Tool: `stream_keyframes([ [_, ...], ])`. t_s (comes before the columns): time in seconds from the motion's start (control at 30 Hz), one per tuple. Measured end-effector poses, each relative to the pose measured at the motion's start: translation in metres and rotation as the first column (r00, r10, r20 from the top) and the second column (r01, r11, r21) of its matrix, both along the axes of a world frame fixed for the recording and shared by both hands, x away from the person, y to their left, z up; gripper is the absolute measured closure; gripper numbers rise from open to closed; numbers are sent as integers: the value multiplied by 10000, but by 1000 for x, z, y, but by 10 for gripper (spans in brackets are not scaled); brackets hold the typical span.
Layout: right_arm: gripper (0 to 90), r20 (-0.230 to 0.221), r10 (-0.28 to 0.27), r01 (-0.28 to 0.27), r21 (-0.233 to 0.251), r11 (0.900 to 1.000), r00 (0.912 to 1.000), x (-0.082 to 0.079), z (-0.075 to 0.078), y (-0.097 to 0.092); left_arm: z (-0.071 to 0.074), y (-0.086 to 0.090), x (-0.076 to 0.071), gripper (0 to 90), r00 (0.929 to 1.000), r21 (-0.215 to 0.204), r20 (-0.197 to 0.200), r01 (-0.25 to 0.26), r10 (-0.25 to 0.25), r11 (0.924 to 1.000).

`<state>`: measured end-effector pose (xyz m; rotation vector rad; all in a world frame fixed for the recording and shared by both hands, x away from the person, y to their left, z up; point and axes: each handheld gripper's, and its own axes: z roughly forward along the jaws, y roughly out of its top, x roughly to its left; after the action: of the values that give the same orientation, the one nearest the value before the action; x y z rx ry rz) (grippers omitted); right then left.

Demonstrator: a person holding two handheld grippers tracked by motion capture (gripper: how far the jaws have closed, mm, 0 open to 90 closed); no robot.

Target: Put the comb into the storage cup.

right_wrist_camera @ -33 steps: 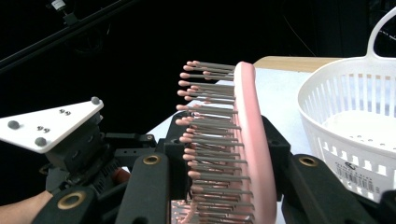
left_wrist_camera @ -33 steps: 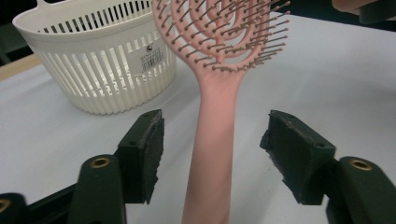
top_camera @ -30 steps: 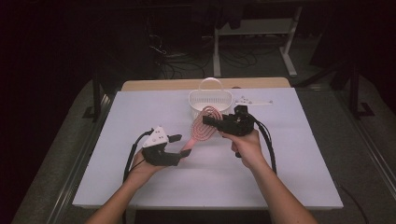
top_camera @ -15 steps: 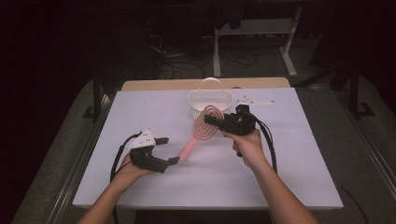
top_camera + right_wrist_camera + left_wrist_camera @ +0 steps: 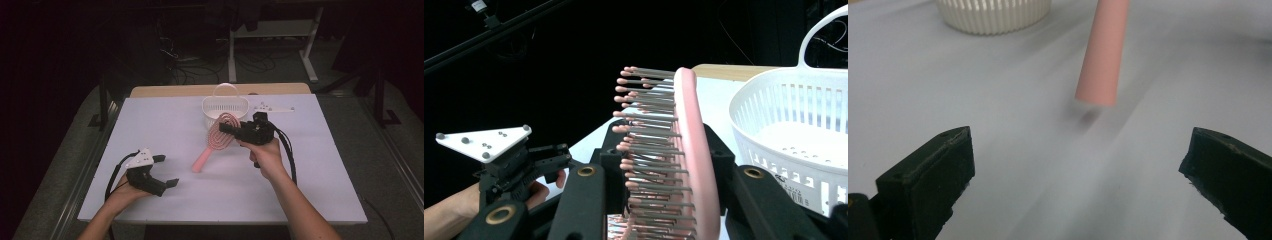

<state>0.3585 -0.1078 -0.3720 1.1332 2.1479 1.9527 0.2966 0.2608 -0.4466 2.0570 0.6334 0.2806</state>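
1. Hairbrush from the high view: we see its head clamped in the right gripper just before the white basket, its handle slanting down toward the left gripper, whose jaws have just been opening and hold nothing.
2. From the left gripper view, we see wide jaws and the pink handle ahead, well apart.
3. From the right gripper view, we see the jaws pinching the bristled head, with the basket just beside; this hand is nearer.

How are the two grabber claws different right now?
The right gripper is shut on the pink hairbrush, holding its head by the white basket; the left gripper is open with nothing in it, its jaws having just been opening. The right one is mid-table, the left near the table's front-left corner. Both have black jaws.
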Motion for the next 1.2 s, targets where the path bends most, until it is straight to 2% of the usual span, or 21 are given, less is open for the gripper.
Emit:
stream_keyframes([
  [0.3,630,-5,-65,65,-15,10000,10000,2,2,-3,-7,-4,-1,0,9994,474,-263,215,-203,9986],
  [0.5,630,26,-149,149,-4,9999,9999,4,5,-6,-7,-6,-1,0,9993,563,-304,221,-204,9982],
  [0.93,631,265,-516,505,423,9978,9983,13,26,-17,-6,-4,0,0,9995,551,-322,57,-39,9985],
  [1.2,631,313,-691,669,669,9955,9971,21,39,-22,-6,-5,0,0,9998,775,-173,92,-79,9969],
])
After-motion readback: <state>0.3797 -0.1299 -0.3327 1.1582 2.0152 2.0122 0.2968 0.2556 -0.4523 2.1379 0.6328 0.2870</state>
